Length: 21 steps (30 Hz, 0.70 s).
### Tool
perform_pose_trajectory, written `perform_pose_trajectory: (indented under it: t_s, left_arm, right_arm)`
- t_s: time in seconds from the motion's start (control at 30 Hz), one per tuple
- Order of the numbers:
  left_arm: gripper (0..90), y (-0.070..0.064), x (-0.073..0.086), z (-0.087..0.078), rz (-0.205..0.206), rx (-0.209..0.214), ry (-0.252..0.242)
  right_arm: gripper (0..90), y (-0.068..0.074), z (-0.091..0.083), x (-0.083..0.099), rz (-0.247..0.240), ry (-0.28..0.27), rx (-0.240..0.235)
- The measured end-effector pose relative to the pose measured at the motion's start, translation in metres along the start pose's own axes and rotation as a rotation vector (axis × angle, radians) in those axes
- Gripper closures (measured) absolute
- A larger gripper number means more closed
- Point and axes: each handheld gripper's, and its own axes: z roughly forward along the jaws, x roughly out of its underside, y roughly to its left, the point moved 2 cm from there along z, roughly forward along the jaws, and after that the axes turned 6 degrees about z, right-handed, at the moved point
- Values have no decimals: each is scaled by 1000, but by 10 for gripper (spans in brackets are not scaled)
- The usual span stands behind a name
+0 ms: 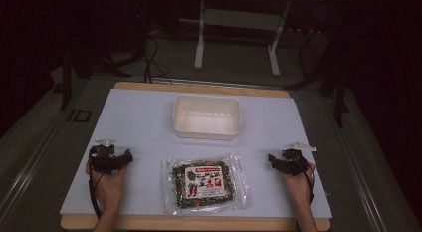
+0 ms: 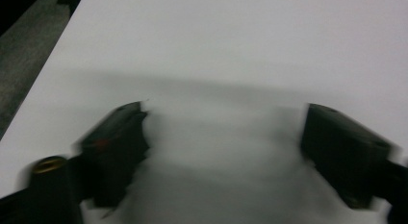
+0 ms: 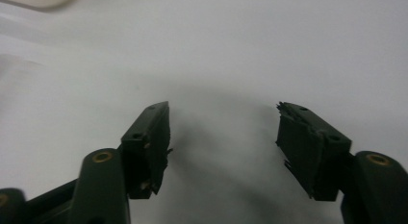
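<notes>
From above, the sealed clear packet (image 1: 205, 184) is lying flat near the front table (image 1: 139, 122) edge, between both hands, the empty white tray (image 1: 207, 116) behind it. It's looking light, floppy, slick; a crimped edge seems the best hold. The left gripper (image 2: 223, 137) view is showing jaws spread wide over bare table. The right gripper (image 3: 223, 132) view, likewise: gaping, holding nothing.

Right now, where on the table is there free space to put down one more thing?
Bare white mat lies left of the empty tray and right of it, toward the far corners. A narrow strip runs between the tray and the snack packet. The near edge is crowded: the packet sits between the left tool and the right tool, both open.
</notes>
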Motion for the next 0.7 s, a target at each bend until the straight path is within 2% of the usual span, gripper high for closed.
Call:
perform_pose_trajectory:
  t_s: [0.07,0.1,0.23,0.33,0.5,0.7]
  left_arm:
    - [356,0,0,-3,5,10,-21]
    - [356,0,0,-4,-2,12,-39]
    - [406,1,0,-6,-11,54,-77]
    - [407,0,0,-5,-4,54,-71]
    - [405,0,0,-4,-3,53,-70]
    - [402,-1,0,-4,6,53,-64]
  right_arm:
    - [402,2,-8,0,1,-2,-31]
    - [402,2,-8,0,1,-2,-31]
    - [441,6,-16,2,0,17,-102]
    - [490,15,-21,4,-12,40,-163]
    - [498,33,-26,8,-60,58,-222]
    - [499,55,-31,13,-78,73,-289]
